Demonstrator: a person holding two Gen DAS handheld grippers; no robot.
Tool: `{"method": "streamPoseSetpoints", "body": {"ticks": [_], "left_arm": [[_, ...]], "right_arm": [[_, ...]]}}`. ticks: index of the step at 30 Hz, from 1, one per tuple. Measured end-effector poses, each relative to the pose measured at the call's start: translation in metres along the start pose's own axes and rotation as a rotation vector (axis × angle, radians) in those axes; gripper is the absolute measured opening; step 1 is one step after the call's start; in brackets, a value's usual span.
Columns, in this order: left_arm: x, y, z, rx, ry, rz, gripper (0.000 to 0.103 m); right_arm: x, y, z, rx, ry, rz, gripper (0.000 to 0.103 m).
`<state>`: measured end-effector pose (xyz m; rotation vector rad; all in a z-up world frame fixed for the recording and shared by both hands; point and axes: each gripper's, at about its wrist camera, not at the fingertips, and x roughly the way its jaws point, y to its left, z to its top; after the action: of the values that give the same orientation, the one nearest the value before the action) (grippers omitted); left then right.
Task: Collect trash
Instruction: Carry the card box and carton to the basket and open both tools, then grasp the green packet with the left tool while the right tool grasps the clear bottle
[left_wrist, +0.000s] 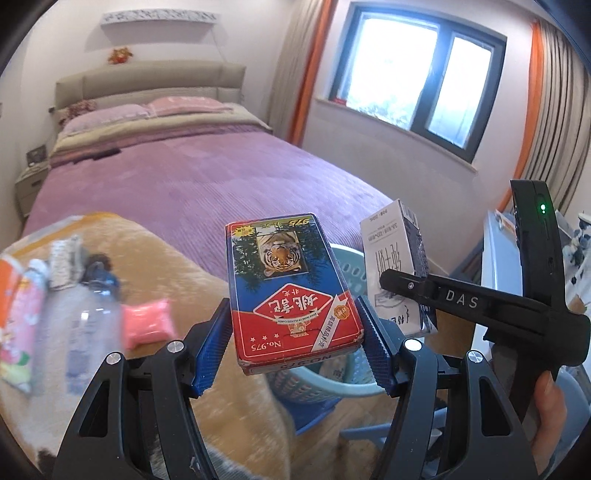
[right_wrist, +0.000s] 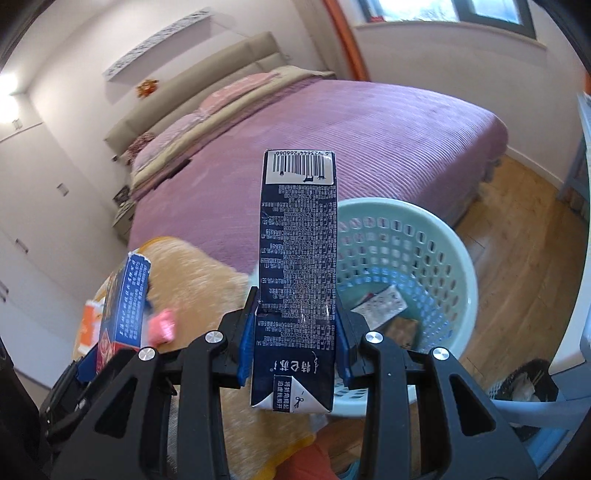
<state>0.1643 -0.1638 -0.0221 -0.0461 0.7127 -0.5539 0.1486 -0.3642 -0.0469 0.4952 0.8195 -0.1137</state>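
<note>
So both hands are loaded right now. Nearest the left wrist camera, the left gripper (left_wrist: 295, 332) has its blue pads clamped on the sides of a playing card box (left_wrist: 288, 284), the red and blue one with the tiger picture, gripped at its near end so most of it sticks out forward. Over at 3 o'clock in that view sits the right gripper (right_wrist: 295, 339), pinching a dark blue milk carton (right_wrist: 298, 273) low on its body, barcode end pointing away.

Just beyond and below both loads is the pale green laundry-style basket (right_wrist: 461, 258) serving as the bin (a couple of wrappers are already in the bottom). From the right wrist camera its opening sits at about 3 o'clock of the carton.

To do the drop well, each hand probably wants its item fully over the opening before the pads let go, and lowish so nothing bounces off the rim. One at a time seems safer, since the two grippers are close together.

Further left, at 9 o'clock, the tan fuzzy blanket (left_wrist: 207, 273) carries more trash: a clear plastic bottle (left_wrist: 94, 317), a pink packet (left_wrist: 147, 323), some blurry wrappers. Farthest back is the purple bed (left_wrist: 207, 177).
</note>
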Motion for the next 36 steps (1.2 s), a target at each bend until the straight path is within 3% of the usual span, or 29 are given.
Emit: {"method": "streamPoseSetpoints", "body": {"ticks": [5, 9, 13, 17, 26, 31, 36], "left_arm": [[0.034, -0.011, 0.0, 0.014, 0.036, -0.006, 0.065], [0.049, -0.006, 0.004, -0.03, 0.055, -0.034, 0.07], [0.039, 0.001, 0.007, -0.057, 0.033, -0.046, 0.078], [0.017, 0.009, 0.004, -0.076, 0.008, -0.063, 0.079], [-0.057, 0.039, -0.016, -0.104, -0.085, -0.015, 0.079], [-0.097, 0.068, -0.038, -0.13, -0.111, 0.071, 0.081], [-0.118, 0.094, -0.065, -0.118, -0.083, 0.149, 0.082]], "right_arm": [[0.025, -0.026, 0.007, 0.057, 0.04, -0.036, 0.033], [0.056, -0.049, 0.012, 0.128, 0.129, -0.056, 0.038], [0.06, -0.063, 0.009, 0.134, 0.122, -0.077, 0.05], [0.054, -0.056, 0.002, 0.121, 0.113, -0.042, 0.05], [0.017, 0.019, -0.017, -0.056, 0.046, 0.053, 0.05], [0.002, 0.078, -0.032, -0.189, 0.004, 0.134, 0.051], [0.004, 0.133, -0.05, -0.31, -0.008, 0.188, 0.054]]}}
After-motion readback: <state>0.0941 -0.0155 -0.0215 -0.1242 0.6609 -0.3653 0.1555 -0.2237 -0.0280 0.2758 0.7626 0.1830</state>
